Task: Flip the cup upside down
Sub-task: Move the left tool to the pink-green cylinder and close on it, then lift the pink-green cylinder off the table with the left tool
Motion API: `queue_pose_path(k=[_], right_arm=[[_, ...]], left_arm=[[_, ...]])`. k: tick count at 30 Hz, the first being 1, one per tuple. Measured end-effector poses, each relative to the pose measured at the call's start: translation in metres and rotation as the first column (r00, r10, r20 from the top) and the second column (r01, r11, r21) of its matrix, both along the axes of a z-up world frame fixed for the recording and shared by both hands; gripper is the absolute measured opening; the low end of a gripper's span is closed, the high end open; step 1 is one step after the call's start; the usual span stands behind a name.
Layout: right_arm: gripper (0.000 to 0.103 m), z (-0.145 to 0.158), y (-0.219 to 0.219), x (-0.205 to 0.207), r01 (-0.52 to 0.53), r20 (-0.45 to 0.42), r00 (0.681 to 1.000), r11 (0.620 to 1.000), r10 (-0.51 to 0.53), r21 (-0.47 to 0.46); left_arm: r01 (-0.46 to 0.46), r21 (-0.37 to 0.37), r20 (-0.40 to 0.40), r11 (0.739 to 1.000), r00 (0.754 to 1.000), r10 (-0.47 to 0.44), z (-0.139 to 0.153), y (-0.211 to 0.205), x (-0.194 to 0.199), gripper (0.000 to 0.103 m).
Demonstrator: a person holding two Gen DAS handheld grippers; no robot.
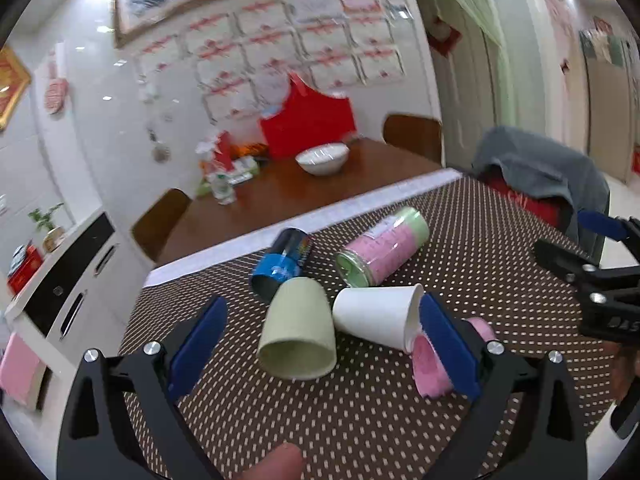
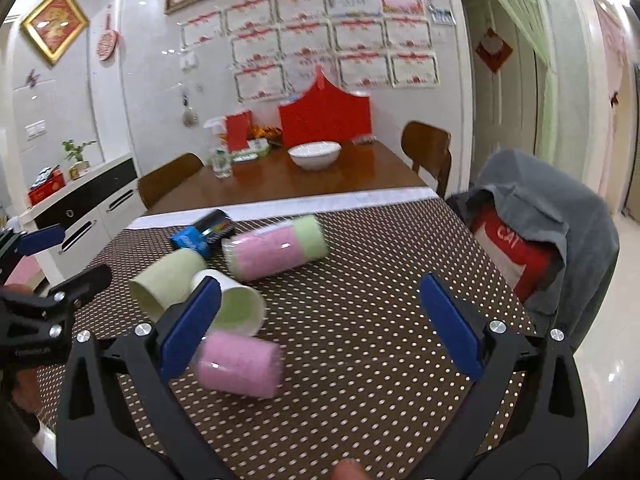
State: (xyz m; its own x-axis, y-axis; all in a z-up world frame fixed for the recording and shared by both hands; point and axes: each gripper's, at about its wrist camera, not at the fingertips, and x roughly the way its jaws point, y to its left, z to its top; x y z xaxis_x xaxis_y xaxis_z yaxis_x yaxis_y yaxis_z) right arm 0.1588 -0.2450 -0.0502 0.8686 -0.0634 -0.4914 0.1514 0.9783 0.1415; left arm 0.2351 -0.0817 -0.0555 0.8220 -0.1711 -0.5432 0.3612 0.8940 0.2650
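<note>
Several cups lie on their sides on the dotted brown tablecloth (image 1: 480, 280). A pale green cup (image 1: 298, 330) lies with its mouth toward me, between the fingers of my open left gripper (image 1: 320, 344). A white paper cup (image 1: 376, 316) lies beside it, its rim near the right finger. A pink cup (image 1: 430, 364) lies partly behind that finger. In the right wrist view, my open right gripper (image 2: 320, 324) hovers over bare cloth, with the pink cup (image 2: 240, 362), white cup (image 2: 236, 304) and green cup (image 2: 168, 280) at its left finger.
A pink-and-green canister (image 1: 382, 248) and a blue-black can (image 1: 280, 264) lie on their sides farther back. A chair draped with grey cloth (image 2: 540, 232) stands at the table's right edge. A wooden dining table with a white bowl (image 2: 314, 154) stands behind.
</note>
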Motion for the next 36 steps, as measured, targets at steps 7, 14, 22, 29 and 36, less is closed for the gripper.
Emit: queue_pose_path(k=[7, 14, 22, 29, 36], right_arm=[[0.097, -0.026, -0.019, 0.039, 0.014, -0.082, 0.997, 0.998, -0.010, 0.054], [0.097, -0.041, -0.034, 0.064, 0.034, -0.124, 0.992, 0.994, -0.021, 0.108], [0.097, -0.050, -0.045, 0.077, 0.056, -0.137, 0.990, 0.989, -0.037, 0.139], [0.097, -0.055, -0.053, 0.078, 0.074, -0.145, 0.988, 0.985, -0.051, 0.155], [0.097, -0.055, -0.056, 0.069, 0.087, -0.142, 0.988, 0.982, -0.064, 0.165]], left_arm=[[0.140, 0.100, -0.152, 0.985, 0.981, -0.124, -0.035, -0.046, 0.079, 0.095], [0.264, 0.160, -0.317, 0.951, 0.926, -0.203, -0.063, -0.091, 0.145, 0.095], [0.357, 0.242, -0.436, 0.902, 0.871, -0.228, -0.089, -0.127, 0.187, 0.095], [0.360, 0.236, -0.480, 0.903, 0.851, -0.214, -0.097, -0.138, 0.208, 0.077], [0.315, 0.145, -0.457, 0.938, 0.862, -0.218, -0.088, -0.129, 0.214, 0.073]])
